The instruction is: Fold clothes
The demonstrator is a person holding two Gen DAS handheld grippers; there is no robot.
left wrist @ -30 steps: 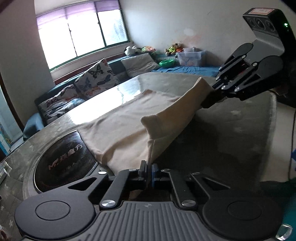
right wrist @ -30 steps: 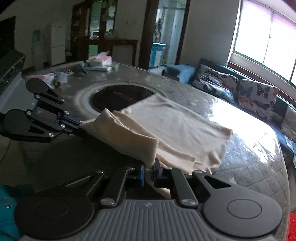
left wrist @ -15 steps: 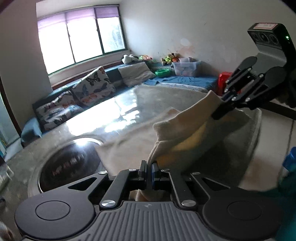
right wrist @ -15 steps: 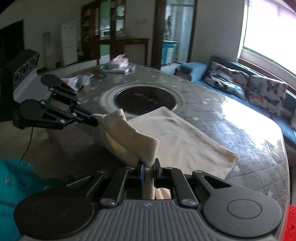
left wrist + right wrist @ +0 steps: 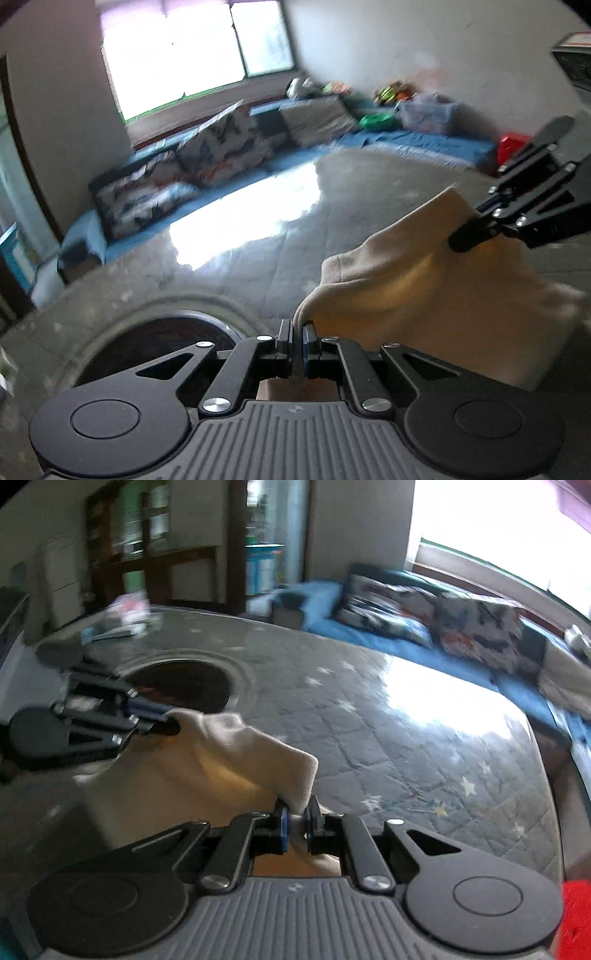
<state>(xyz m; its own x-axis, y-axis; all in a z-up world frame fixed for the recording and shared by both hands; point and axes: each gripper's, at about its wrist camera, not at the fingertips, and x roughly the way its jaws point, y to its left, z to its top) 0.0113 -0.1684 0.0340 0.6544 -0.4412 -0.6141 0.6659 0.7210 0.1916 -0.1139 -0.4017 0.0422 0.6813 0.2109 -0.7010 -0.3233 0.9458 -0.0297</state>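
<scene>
A cream-coloured garment [image 5: 436, 295] hangs in the air between my two grippers, lifted off the grey quilted round table [image 5: 258, 258]. My left gripper [image 5: 298, 336] is shut on one corner of the garment. My right gripper [image 5: 297, 818] is shut on the other corner [image 5: 295, 775]. In the left wrist view the right gripper [image 5: 465, 240] shows at the right, pinching the cloth. In the right wrist view the left gripper [image 5: 162, 720] shows at the left, pinching the garment [image 5: 207, 771]. The lower part of the garment is hidden below the grippers.
A dark round cooktop [image 5: 184, 683] is set into the table middle. A blue sofa with butterfly cushions [image 5: 207, 162] runs under the window. Papers and packets [image 5: 122, 620] lie at the table's far side. A red object [image 5: 576, 923] is at the lower right.
Both grippers have lifted the garment up and pulled it back off the table top towards the near edge. It now hangs free instead of lying spread on the table.
</scene>
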